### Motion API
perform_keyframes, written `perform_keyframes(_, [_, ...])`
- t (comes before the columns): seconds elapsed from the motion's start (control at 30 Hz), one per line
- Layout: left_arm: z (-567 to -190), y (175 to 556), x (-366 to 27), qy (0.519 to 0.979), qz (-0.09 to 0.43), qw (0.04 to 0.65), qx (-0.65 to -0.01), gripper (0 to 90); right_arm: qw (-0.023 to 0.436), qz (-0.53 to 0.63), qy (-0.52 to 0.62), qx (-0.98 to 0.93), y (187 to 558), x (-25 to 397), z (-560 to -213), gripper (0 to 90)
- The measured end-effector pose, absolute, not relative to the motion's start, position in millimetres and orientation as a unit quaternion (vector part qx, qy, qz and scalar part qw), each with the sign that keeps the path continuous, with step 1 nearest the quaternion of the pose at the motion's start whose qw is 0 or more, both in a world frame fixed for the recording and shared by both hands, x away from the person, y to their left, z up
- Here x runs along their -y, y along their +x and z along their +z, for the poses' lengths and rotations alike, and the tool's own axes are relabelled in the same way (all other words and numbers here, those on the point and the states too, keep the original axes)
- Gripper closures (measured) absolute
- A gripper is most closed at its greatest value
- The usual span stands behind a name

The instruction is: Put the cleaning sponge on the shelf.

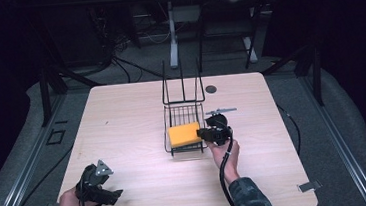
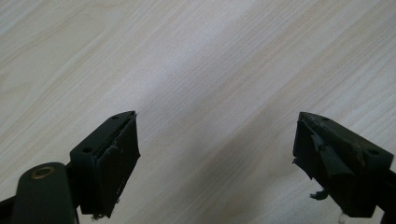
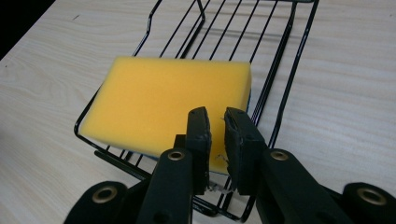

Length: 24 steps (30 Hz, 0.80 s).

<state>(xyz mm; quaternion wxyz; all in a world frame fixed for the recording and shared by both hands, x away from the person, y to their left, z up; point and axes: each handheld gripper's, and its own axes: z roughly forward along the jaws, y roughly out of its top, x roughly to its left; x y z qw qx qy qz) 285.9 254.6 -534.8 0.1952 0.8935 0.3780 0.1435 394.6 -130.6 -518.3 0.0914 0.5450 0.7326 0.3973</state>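
A yellow sponge (image 1: 183,134) (image 3: 168,102) lies in the low front part of a black wire rack (image 1: 184,103) (image 3: 286,79) at the table's middle. My right gripper (image 1: 201,133) (image 3: 217,114) comes in from the sponge's right side. Its jaws are shut to a narrow slit with their tips over the sponge's near right corner. The sponge looks unsqueezed, and I cannot tell whether the jaws touch it. My left gripper (image 1: 114,194) (image 2: 217,114) hovers low over bare wood at the front left, its jaws wide open with nothing between them.
The rack has tall upright wires (image 1: 181,80) at its back. A small dark round mark (image 1: 211,89) sits on the table behind the rack. The light wooden table (image 1: 122,118) is bare to the left and front. Beyond the table's far edge the floor is dark, with cables.
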Motion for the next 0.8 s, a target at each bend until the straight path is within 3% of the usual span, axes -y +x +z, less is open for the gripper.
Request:
perform_keyframes(0.13, [-535.0,286.3,-254.3,0.893,0.143,0.197,-0.379,14.3,0.095,0.387,0.538,-0.743,391.4,128.7,-514.5,85.5])
perform_keyframes(0.4, [-534.7,285.9,-254.7,0.894,0.144,0.196,-0.378,14.3,0.097,0.387,0.531,-0.748,387.1,127.8,-513.5,83.5])
perform_keyframes(0.47, [-534.6,285.8,-254.9,0.893,0.144,0.196,-0.379,14.3,0.099,0.391,0.534,-0.743,385.7,129.8,-511.2,79.6])
perform_keyframes(0.5, [-534.5,285.8,-255.3,0.892,0.143,0.197,-0.38,14.3,0.101,0.397,0.528,-0.744,384.1,133.3,-507.3,72.4])
perform_keyframes(0.57, [-534.6,285.9,-255.4,0.892,0.143,0.197,-0.38,14.3,0.102,0.401,0.525,-0.744,383.4,134.4,-506.1,69.8])
perform_keyframes(0.67, [-534.5,285.7,-254.9,0.893,0.144,0.197,-0.379,14.3,0.105,0.416,0.511,-0.745,376.2,142.2,-494.6,56.7])
perform_keyframes(0.73, [-534.5,285.6,-254.7,0.892,0.145,0.198,-0.379,14.2,0.109,0.419,0.507,-0.745,374.0,143.4,-492.0,53.9])
perform_keyframes(0.8, [-534.5,285.6,-254.6,0.892,0.144,0.198,-0.379,14.2,0.12,0.412,0.497,-0.755,367.1,147.2,-483.6,43.9])
